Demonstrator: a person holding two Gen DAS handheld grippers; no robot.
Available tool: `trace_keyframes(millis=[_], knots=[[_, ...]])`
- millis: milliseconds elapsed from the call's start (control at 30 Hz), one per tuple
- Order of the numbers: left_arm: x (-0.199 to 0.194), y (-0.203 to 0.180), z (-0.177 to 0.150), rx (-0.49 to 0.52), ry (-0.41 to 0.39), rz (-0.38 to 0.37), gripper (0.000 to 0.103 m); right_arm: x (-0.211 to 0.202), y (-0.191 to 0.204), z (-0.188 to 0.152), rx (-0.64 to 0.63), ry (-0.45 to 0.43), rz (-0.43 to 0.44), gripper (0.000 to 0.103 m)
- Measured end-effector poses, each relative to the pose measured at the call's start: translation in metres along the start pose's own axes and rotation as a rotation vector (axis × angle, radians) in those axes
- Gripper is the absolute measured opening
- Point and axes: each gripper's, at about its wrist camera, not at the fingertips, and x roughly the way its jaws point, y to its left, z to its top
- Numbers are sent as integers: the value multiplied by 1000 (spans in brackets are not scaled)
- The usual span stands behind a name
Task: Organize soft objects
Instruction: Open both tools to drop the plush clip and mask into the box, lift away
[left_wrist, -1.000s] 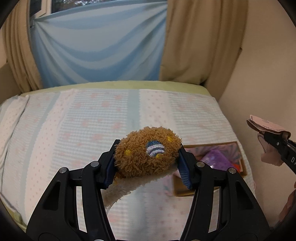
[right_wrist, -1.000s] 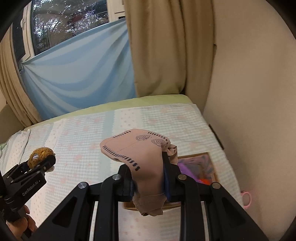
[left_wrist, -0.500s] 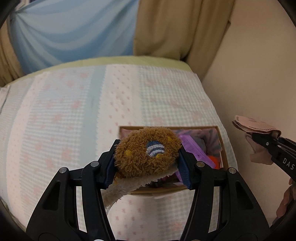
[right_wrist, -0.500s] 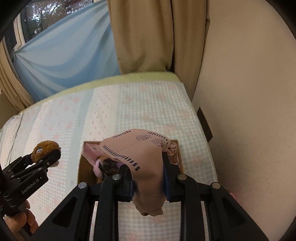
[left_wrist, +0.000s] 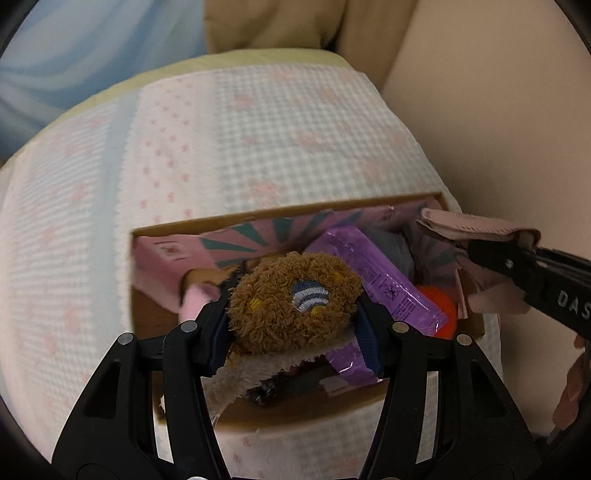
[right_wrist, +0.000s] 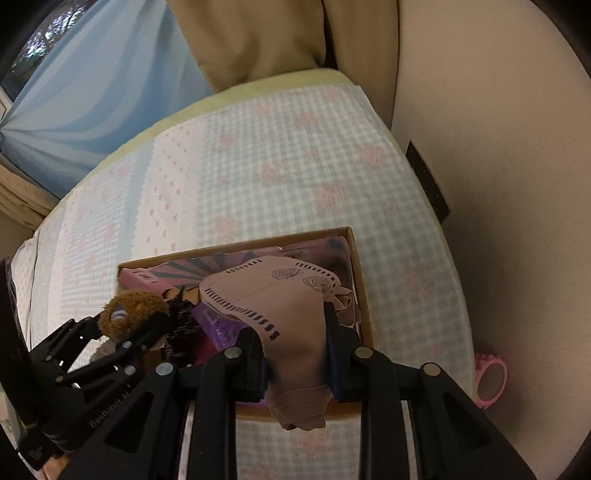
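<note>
My left gripper (left_wrist: 291, 314) is shut on a brown fuzzy plush toy (left_wrist: 291, 301) with a blue-and-white embroidered patch, held just above the open cardboard box (left_wrist: 258, 218). It also shows in the right wrist view (right_wrist: 127, 308). My right gripper (right_wrist: 295, 350) is shut on a beige folded cloth with black dash marks (right_wrist: 280, 295), held over the right part of the same box (right_wrist: 358, 266). In the left wrist view that cloth (left_wrist: 472, 225) hangs over the box's right end. The box holds a purple packet (left_wrist: 384, 280), an orange ball (left_wrist: 439, 306) and pink items.
The box sits on a bed with a pale blue-and-pink checked cover (left_wrist: 258, 129) (right_wrist: 295, 155). A beige wall (right_wrist: 498, 184) runs along the bed's right side, with curtains behind. A small pink round mirror (right_wrist: 491, 380) lies beside the bed at the right.
Both grippers have moved forward and down toward the box, which now looms large beneath them. The plush and the cloth stay gripped.
</note>
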Motion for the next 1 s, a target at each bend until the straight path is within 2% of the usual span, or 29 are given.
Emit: trace_keyframes(millis=[67, 133, 167, 200, 233, 267, 300, 333, 500, 800, 1000], knots=[[7, -3, 0, 21, 16, 8, 53, 10, -6, 1, 13, 17, 6, 22], [10, -4, 0, 27, 28, -22, 56, 19, -11, 2, 26, 34, 11, 23], [10, -4, 0, 30, 32, -39, 65, 25, -12, 4, 34, 44, 18, 23], [9, -4, 0, 44, 34, -51, 80, 28, -13, 5, 40, 52, 25, 27], [7, -5, -1, 60, 34, -38, 88, 32, -13, 7, 43, 63, 40, 40], [6, -4, -1, 74, 34, -17, 103, 36, -13, 9, 44, 70, 57, 53], [5, -3, -2, 87, 41, -2, 103, 38, -13, 10, 44, 73, 80, 85], [5, 0, -4, 91, 50, -6, 103, 38, -13, 10, 45, 75, 94, 103], [-6, 23, -15, 36, 66, -1, 103, 33, -12, 11, 37, 63, 94, 103], [-39, 43, -20, -13, 29, 11, 103, 6, -5, 7, 37, 27, 61, 103], [-91, 58, -17, -35, -31, 23, 103, -30, 16, 2, 16, -16, 46, 103]])
